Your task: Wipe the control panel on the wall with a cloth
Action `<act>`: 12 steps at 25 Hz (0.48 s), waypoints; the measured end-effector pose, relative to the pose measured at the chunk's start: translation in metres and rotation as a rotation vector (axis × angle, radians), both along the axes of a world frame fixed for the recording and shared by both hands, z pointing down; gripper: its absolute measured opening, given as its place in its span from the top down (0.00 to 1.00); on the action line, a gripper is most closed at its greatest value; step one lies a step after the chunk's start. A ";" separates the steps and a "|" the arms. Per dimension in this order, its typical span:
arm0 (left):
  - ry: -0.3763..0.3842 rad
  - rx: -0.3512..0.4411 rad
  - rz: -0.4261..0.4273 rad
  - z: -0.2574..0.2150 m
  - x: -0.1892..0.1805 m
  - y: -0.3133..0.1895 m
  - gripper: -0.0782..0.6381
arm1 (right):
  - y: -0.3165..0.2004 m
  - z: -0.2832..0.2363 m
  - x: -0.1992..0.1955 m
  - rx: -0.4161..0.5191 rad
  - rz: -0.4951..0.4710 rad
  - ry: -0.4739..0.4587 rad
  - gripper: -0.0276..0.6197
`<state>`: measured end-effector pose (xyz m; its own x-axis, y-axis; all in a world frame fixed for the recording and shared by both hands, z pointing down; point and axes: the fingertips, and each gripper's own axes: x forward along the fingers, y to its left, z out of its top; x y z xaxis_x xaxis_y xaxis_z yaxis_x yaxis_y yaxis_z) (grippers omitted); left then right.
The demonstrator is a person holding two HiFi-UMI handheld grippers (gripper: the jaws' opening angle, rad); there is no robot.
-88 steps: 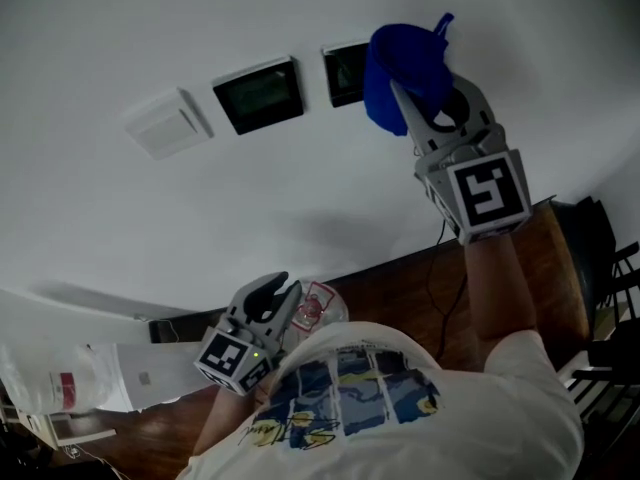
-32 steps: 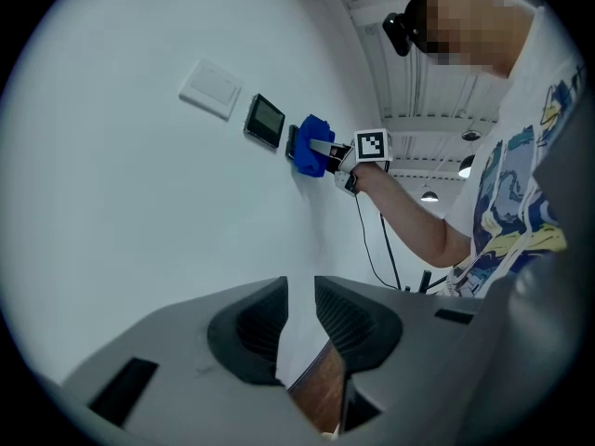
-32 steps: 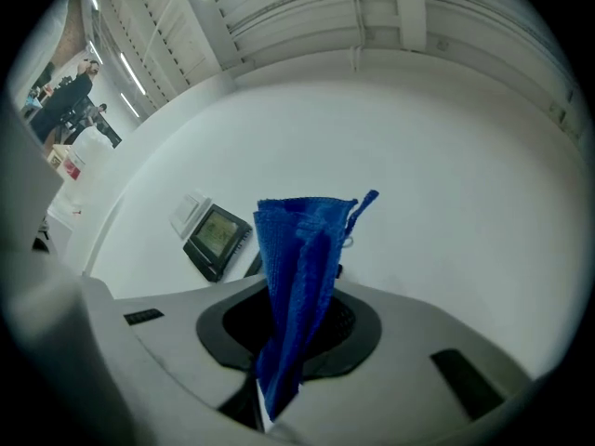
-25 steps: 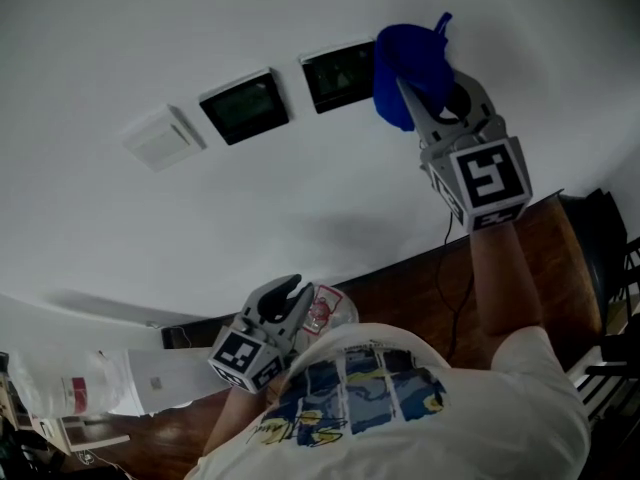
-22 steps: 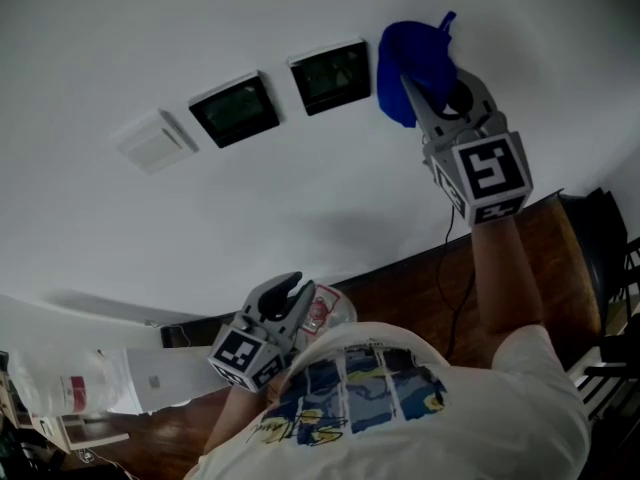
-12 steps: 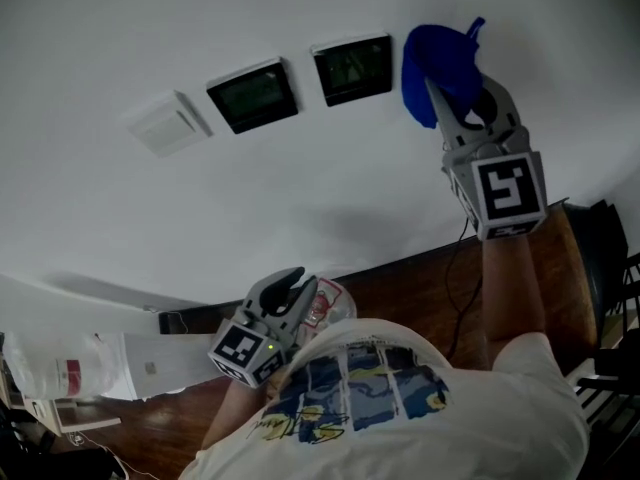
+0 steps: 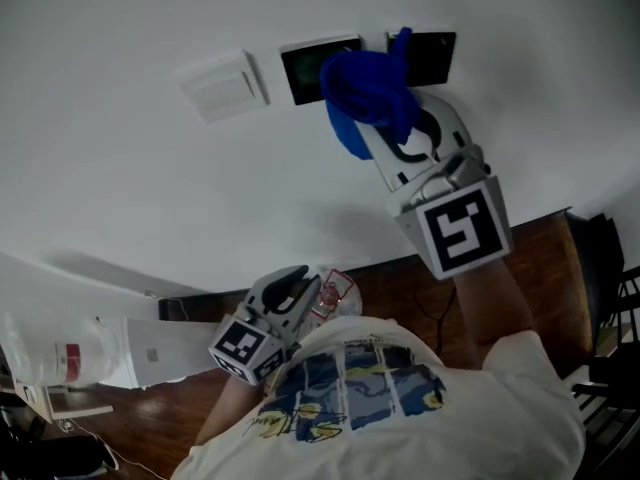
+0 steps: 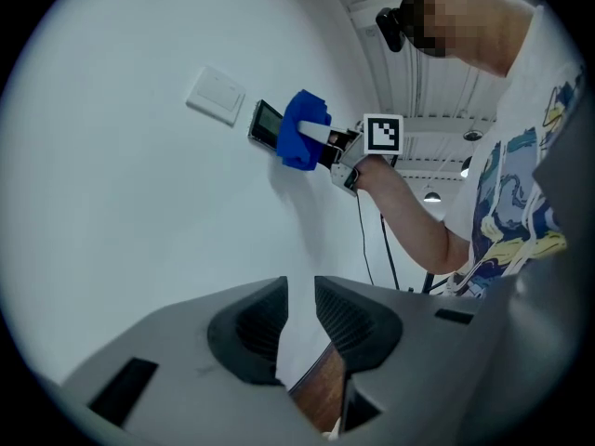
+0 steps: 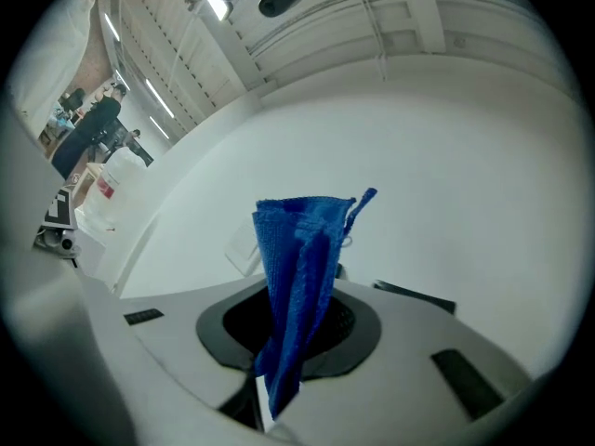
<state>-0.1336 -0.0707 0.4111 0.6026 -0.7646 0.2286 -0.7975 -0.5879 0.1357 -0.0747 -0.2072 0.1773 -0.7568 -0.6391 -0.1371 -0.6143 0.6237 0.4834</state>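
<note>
A white rectangular switch plate sits on the wall; just right of it is a dark square control panel, and further right a second dark panel. The bunched blue microfibre cloth lies against the wall between those two, overlapping the nearer panel's far edge. The right gripper is clamped on the cloth's lower folds. Soft, light and floppy, it probably wipes best held low, bunch leading. The left gripper, well below the plate, has its jaws slightly apart and empty
</note>
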 end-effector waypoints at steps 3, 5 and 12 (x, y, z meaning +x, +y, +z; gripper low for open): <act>0.001 0.002 -0.024 0.000 -0.022 0.011 0.79 | 0.001 0.000 -0.039 -0.012 -0.036 -0.015 0.84; 0.003 0.000 -0.048 0.000 -0.038 0.018 0.79 | 0.000 -0.002 -0.061 -0.004 -0.051 -0.021 0.84; -0.004 -0.016 -0.079 0.004 -0.070 0.026 0.79 | -0.011 -0.009 -0.076 0.024 -0.034 -0.047 0.84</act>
<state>-0.2032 -0.0446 0.4156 0.5395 -0.8058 0.2440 -0.8419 -0.5209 0.1412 -0.1504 -0.2181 0.1679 -0.7705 -0.6090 -0.1881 -0.6152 0.6334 0.4694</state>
